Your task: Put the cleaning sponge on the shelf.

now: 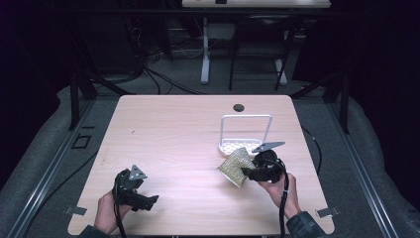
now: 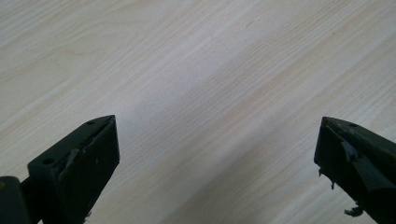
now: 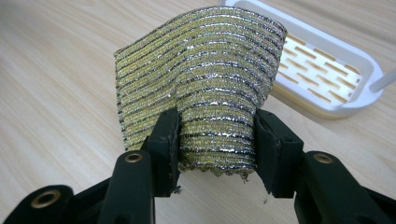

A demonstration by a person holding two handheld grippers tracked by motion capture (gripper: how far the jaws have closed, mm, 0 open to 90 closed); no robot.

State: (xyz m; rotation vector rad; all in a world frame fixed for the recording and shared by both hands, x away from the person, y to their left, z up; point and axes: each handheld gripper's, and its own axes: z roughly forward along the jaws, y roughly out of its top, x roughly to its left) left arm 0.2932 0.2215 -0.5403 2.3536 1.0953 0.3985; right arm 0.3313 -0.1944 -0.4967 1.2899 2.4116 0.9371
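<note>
The sponge [image 3: 205,88], a gold-and-silver striped scouring pad, is pinched at its lower end between the jaws of the right gripper [image 3: 215,140], which are clenched on it so that the pad buckles and fans out above them. In the high view the sponge [image 1: 236,166] is held above the table [image 1: 168,144] toward the near right corner, just in front of the tray [image 1: 233,146], with the right gripper [image 1: 252,171] to its right in the person's right hand [image 1: 281,191].

The tray is a white slotted soap dish with a tall wire loop handle standing upright from it; it sits right of centre, nearer the far edge than the near one. The slotted floor of the tray [image 3: 327,70] that shows past the sponge has nothing lying on it.

The left gripper [image 1: 148,201] rests in the left hand [image 1: 106,210] by the near left corner, well apart from the sponge. In the left gripper view its jaws stand wide apart, released, over bare wood [image 2: 201,93].

A small dark hole [image 1: 239,107] marks the far edge. The left half and middle of the table are open.
</note>
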